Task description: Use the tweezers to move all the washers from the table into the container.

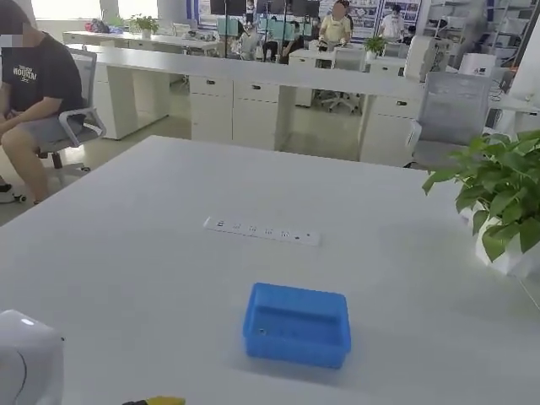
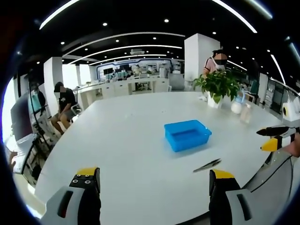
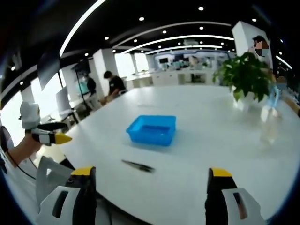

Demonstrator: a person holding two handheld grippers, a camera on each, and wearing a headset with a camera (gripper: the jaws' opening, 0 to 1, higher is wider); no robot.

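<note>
Both my claws are spread wide with nothing in them, left claw point(image 2: 153, 174) and right claw point(image 3: 151, 172), held at the near edge of the white table point(image 1: 126, 261). The tweezers point(image 2: 207, 165) lie flat just past that edge. The blue container point(image 1: 297, 325) sits further in, then a power strip point(image 1: 261, 230), with a potted plant point(image 1: 498, 186) by the right edge.

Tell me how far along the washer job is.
Barely started, it seems. The tweezers lie on the table near the blue container, not picked up. The left claw and right claw are open, holding nothing. I can't make out any washers.
</note>
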